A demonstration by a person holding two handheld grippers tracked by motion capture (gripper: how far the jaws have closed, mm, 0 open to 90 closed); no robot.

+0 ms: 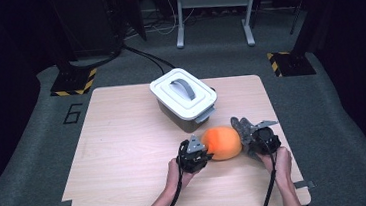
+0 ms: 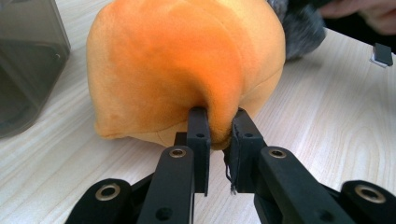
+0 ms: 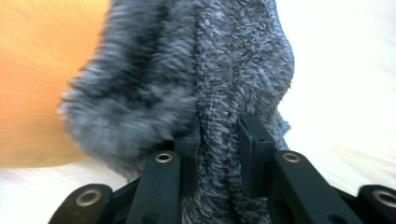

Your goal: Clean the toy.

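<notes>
The left gripper (image 2: 219,135) is pinching a fold of the orange plush (image 2: 187,65) – soft, light, squashy – lying on the table (image 1: 125,158). The right gripper (image 3: 219,140) is clamping the grey fuzzy knit piece (image 3: 196,74) just beyond its fingers; both are likely handling best by loose folds.

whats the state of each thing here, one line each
orange plush: lying on the table, a fold pinched by the left gripper
grey knit piece: at the plush's right side, clamped by the right gripper
left gripper: shut on the plush
right gripper: shut on the knit piece
box: lid on, handle flat
</notes>
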